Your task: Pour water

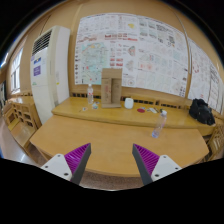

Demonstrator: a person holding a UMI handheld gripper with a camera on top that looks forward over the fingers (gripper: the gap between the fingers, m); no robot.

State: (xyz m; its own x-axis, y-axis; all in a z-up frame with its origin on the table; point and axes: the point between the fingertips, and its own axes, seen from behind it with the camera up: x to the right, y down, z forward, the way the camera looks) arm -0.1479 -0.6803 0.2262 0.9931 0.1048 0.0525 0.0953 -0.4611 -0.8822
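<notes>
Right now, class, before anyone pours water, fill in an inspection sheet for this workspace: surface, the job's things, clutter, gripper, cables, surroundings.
Surface: long wooden table, mostly bare on the side near the fingers.
Job's things: clear bottle towards the table's far side; a second bottle and a white cup on the wooden counter behind.
Clutter: brown box on the counter; black bag at its end.
Gripper: gripper open, holding nothing, well short of the bottle.
Cables: nothing seen.
Surroundings: standing air conditioner, wall posters, wooden chairs beside the table.
</notes>
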